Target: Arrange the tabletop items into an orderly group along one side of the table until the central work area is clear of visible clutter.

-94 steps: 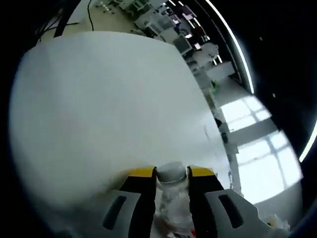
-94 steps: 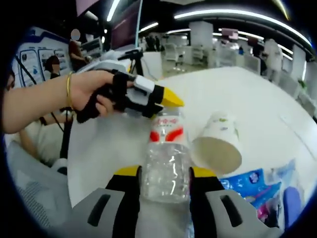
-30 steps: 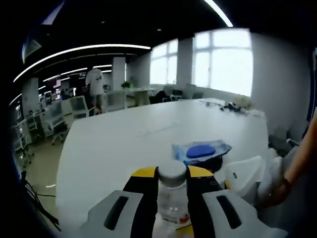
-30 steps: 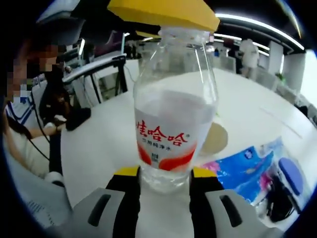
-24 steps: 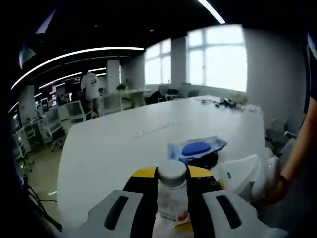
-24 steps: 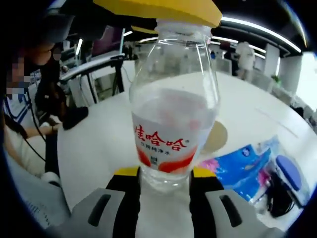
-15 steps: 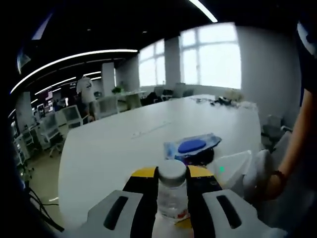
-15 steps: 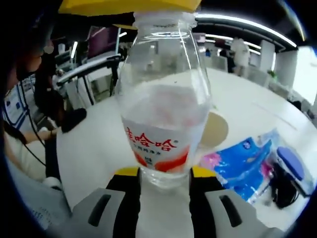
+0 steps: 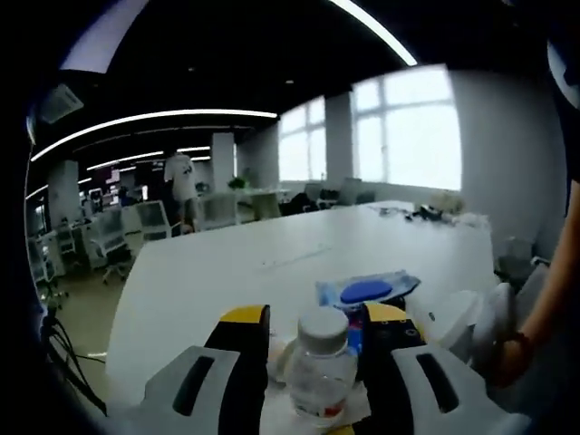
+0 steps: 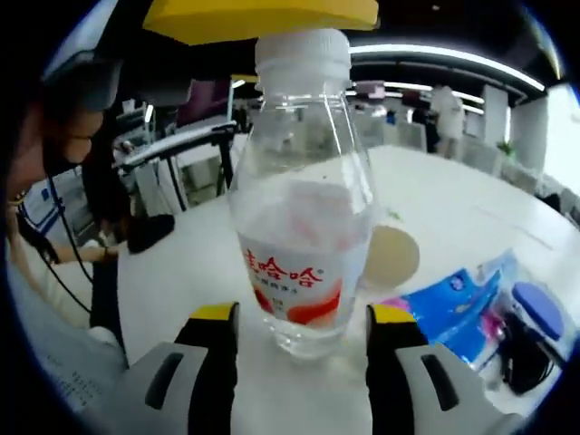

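Clear plastic bottle (image 10: 304, 208), red-lettered label, stands between parted right tool (image 10: 304, 322) jaws.

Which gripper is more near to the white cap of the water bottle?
Left. The left gripper straddles the white cap of the water bottle; the right gripper flanks the bottle's base.

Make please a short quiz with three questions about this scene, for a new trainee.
1. True or false: the right claw is clamped on the water bottle.
2. Which item lies nearest the blue packet?
A. paper cup
B. laptop
C. plate
3. Fill in: the bottle cap is ____ in colour.

Key:
1. False; its jaws stand apart from the bottle on both sides, and so do those of the left claw.
2. A
3. white
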Demonstrator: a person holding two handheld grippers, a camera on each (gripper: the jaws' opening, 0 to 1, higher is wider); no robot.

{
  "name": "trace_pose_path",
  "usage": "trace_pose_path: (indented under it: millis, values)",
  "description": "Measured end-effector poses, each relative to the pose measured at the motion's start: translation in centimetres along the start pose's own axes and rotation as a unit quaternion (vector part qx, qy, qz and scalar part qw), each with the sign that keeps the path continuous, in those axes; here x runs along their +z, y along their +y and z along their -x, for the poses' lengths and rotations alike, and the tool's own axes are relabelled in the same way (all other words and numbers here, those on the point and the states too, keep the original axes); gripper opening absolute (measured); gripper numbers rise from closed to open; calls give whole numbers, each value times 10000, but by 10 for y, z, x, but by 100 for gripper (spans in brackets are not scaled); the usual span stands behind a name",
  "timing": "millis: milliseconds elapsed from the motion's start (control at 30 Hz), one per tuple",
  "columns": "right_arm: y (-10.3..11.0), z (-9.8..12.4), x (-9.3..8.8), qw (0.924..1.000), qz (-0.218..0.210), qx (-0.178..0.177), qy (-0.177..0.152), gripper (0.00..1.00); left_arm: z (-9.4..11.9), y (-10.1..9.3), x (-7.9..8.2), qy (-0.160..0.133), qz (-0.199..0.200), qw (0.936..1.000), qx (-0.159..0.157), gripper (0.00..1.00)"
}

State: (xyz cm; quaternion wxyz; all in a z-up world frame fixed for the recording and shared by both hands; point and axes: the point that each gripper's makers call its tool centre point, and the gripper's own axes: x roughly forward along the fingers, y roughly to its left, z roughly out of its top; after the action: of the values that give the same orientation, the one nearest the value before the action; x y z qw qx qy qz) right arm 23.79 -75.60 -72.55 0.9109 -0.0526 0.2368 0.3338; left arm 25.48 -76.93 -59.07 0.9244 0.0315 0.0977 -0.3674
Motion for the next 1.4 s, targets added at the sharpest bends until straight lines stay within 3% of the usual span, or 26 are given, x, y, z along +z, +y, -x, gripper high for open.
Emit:
trace_pose_path:
  millis: [200,467,600,700,833,967,1033,1400]
  values:
    - [3,9,13,9992,167,274,-244,74,1,8,-1,-141,370,9981,464,66]
    - [1,27,21,9971,242,502,-515,91,3,17,-6,-277,896,9917,876,84]
    - [-3,36,22,9966,257,543,-567,100,4,19,-11,-241,948,9896,1051,93]
    - [-10,46,23,9964,285,517,-608,100,5,20,-13,-266,956,9883,1160,99]
    - [-18,54,18,9956,603,461,-541,100,4,21,-21,-154,1023,9874,1199,99]
    - [-20,62,14,9966,300,573,-503,100,3,19,-26,-75,1035,9864,1274,99]
    - [-23,69,13,9967,364,516,-516,100,4,21,-28,9,771,9869,1418,99]
    - [-40,112,3,9975,254,510,-423,100,-3,12,-40,190,773,9870,1393,98]
